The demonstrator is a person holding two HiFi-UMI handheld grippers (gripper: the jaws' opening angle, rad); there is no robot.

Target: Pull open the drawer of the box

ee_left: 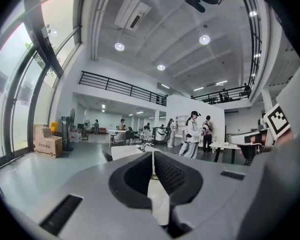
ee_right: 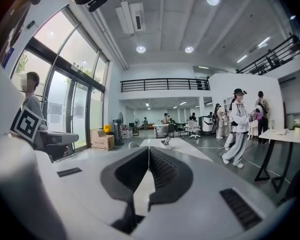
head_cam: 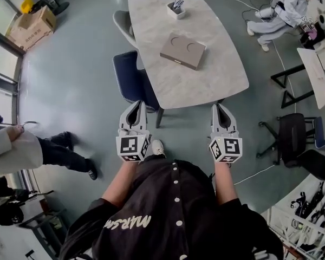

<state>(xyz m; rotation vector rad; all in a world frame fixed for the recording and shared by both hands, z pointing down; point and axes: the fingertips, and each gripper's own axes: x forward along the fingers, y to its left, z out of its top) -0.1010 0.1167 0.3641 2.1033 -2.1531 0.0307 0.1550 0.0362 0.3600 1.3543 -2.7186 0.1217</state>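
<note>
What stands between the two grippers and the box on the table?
Nothing lies on the table between the right gripper and the box. A dark blue chair at the table's left edge stands just ahead of the left gripper.

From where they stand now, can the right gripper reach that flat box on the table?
Probably not yet: the right gripper is only at the table edge; the box lies mid-table. Nothing blocks it.

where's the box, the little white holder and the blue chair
box (head_cam: 179, 56), head view, flat top near its front edge
white holder (head_cam: 176, 12), head view, its front wall
blue chair (head_cam: 131, 77), head view, middle of the seat
</note>
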